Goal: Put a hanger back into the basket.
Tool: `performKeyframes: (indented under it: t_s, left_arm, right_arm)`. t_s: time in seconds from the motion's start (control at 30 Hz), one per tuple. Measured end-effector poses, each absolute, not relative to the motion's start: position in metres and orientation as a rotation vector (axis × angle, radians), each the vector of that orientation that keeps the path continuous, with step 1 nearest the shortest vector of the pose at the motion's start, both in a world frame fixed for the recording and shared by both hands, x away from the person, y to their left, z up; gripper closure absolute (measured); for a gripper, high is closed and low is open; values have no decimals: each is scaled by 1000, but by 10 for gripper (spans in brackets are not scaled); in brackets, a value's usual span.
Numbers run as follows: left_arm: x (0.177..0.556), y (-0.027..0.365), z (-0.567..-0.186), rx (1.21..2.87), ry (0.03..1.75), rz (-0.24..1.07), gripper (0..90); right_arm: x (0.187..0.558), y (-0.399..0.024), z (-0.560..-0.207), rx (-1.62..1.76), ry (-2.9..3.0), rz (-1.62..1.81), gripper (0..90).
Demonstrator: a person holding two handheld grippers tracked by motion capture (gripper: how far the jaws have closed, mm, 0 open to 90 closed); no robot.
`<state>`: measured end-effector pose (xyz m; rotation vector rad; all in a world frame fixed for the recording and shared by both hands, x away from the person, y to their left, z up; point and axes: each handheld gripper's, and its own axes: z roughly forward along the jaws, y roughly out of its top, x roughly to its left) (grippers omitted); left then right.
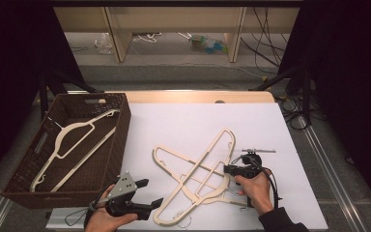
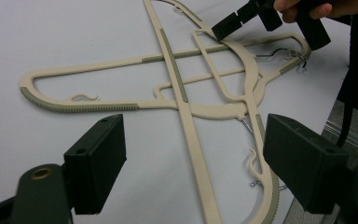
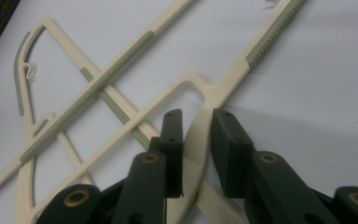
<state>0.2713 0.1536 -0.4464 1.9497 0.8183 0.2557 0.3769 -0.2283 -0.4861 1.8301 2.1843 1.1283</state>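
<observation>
The right hand-held gripper [image 3: 196, 140] straddles the top hanger's [image 3: 200, 144] shoulder bar, jaws narrowed but not visibly pinching; the bar runs straight ahead.

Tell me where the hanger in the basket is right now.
In the high view the single cream hanger lies slantwise inside the brown wicker basket at the table's left edge, left of the two crossed hangers on the white sheet.

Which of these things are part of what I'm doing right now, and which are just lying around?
In the job:
- crossed hangers on the white sheet
- right gripper, jaws around one hanger's arm
- left gripper, open beside them
- brown basket
- hanger in the basket

Lying about:
- small metal piece on the sheet
- cables on the floor
- plastic bags by the shelf
</observation>
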Motion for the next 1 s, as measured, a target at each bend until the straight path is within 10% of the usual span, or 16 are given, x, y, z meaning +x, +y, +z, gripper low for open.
performKeyframes:
  t_s: [0.33, 0.57, 1.0]
  left_arm:
    - [274, 148, -449, 1961, 821, 239, 216]
    - [274, 144, -452, 1970, 802, 227, 217]
    - [273, 144, -451, 1974, 810, 239, 218]
  right_arm:
    - [379, -236, -486, 1867, 2128, 1305, 900]
    - [375, -232, -488, 1956, 2172, 1253, 713]
    - [372, -211, -488, 1822, 2180, 1153, 726]
